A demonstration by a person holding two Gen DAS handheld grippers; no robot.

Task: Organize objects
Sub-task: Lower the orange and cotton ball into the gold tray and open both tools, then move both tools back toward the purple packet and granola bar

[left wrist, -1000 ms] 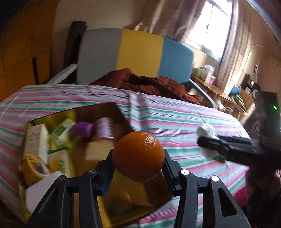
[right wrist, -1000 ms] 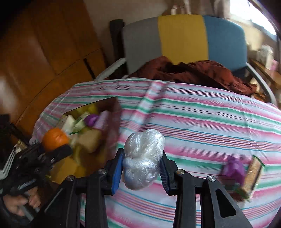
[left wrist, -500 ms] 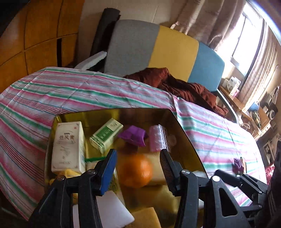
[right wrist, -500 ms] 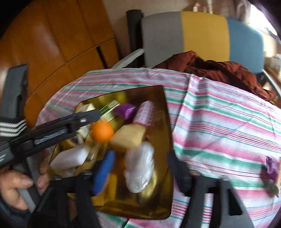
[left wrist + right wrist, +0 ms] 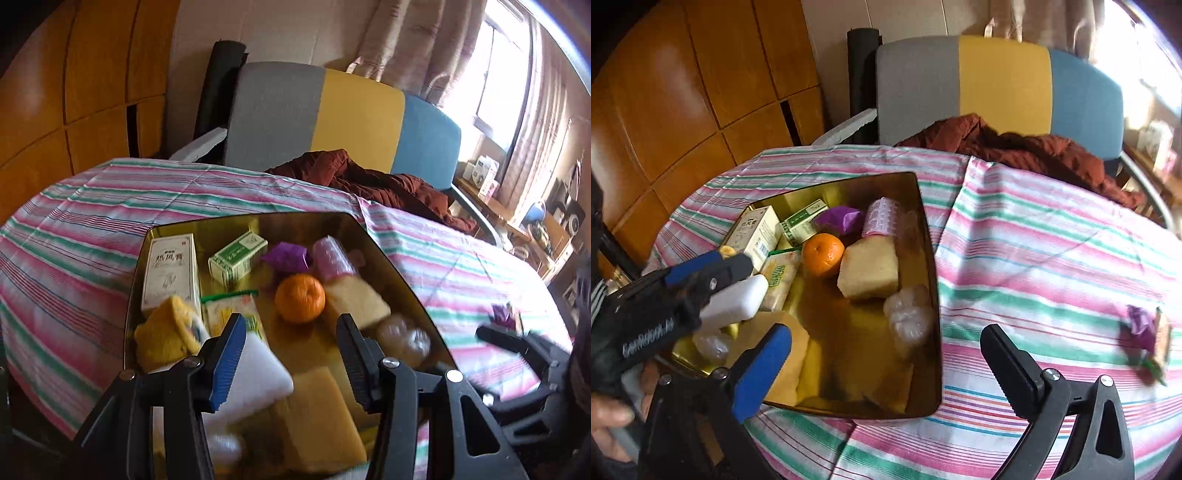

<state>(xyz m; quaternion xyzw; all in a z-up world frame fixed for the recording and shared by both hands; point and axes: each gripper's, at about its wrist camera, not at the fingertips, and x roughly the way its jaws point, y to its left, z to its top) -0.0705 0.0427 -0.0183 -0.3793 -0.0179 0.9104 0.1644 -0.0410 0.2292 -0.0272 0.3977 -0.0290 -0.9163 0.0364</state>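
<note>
Your left gripper (image 5: 290,354) hangs with its jaws spread and nothing between them, over the gold tin (image 5: 929,258) on the striped tabletop (image 5: 1052,251). Inside the tin, the orange (image 5: 823,254) sits at the sponge cake's (image 5: 868,273) 9 o'clock, the clear plastic bundle (image 5: 908,314) at its 5 o'clock. Your right gripper (image 5: 886,350) gapes wide and empty, with a purple wrapper (image 5: 1141,325) at its 3 o'clock.

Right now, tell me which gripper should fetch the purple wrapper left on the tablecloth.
Right gripper: open, empty, probably nearer the purple wrapper. Left gripper hovers open over the gold tray.
</note>
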